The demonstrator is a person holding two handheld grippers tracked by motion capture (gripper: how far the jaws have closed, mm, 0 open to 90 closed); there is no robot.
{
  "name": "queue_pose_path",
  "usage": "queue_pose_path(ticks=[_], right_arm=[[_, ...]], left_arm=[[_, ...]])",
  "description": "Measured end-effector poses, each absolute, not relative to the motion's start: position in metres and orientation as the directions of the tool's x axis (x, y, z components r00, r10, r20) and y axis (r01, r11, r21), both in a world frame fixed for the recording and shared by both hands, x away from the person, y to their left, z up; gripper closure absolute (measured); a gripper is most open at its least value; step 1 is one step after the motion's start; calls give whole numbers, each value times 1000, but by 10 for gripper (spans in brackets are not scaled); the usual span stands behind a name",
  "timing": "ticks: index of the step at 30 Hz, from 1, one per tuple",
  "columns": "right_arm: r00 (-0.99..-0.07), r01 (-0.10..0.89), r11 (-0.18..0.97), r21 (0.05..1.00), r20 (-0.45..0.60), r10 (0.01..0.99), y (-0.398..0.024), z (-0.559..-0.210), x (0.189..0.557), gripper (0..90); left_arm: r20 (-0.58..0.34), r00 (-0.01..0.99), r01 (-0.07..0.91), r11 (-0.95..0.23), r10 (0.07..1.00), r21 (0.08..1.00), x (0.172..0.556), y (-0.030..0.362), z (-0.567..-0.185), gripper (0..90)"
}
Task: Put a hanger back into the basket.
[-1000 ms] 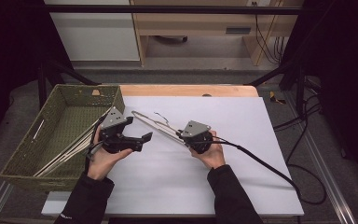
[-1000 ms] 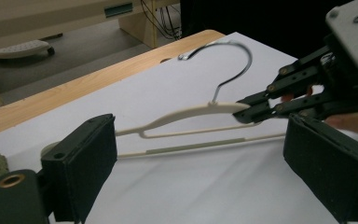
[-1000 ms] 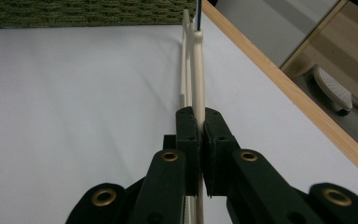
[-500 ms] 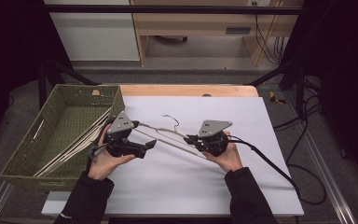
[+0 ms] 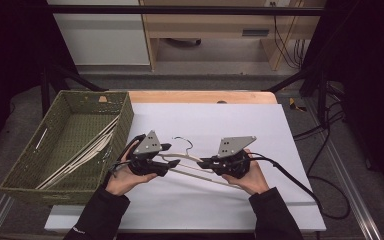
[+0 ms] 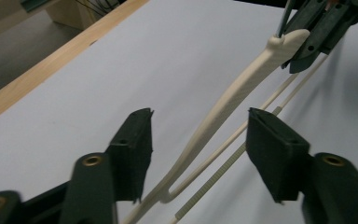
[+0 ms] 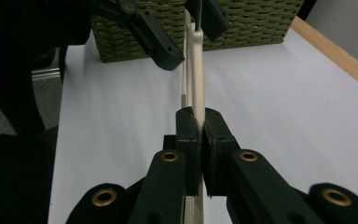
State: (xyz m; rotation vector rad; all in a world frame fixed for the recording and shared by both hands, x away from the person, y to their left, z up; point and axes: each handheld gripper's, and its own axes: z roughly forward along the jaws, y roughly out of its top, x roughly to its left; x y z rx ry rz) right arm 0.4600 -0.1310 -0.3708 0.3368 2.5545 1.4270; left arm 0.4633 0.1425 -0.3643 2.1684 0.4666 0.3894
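Nearest the person, the right gripper (image 5: pixel 211 162) is clamped on a cream hanger (image 5: pixel 190 156) above the white table (image 5: pixel 240 125). The left gripper (image 5: pixel 174 154) has just been closing, its jaws apart around the hanger's arm. Farther left stands a green basket (image 5: pixel 27 172).

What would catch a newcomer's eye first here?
A cream clothes hanger held just above the white table between two grippers: the right gripper is shut on one arm, while the left gripper has just been closing around the other, pads not touching. At the left stands a green woven basket holding more hangers.
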Motion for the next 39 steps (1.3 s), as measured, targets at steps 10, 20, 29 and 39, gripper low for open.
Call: queue_pose_path(ticks=[10, 20, 29, 39], right_arm=[[-964, 106, 536, 837, -45, 262, -131, -372, 455, 868], [-918, 134, 532, 836, -98, 385, -136, -371, 455, 702], [-841, 177, 430, 885, -92, 534, -161, -372, 453, 395], [-698, 256, 211, 943, 29, 715, -215, -387, 441, 157]], left_arm=[[102, 912, 181, -612, 398, 770, 459, 139, -366, 690], [37, 929, 210, -608, 368, 765, 448, 128, -360, 822], [30, 909, 242, -586, 415, 773, 442, 123, -357, 865], [57, 833, 270, -493, 551, 827, 441, 141, -336, 865]])
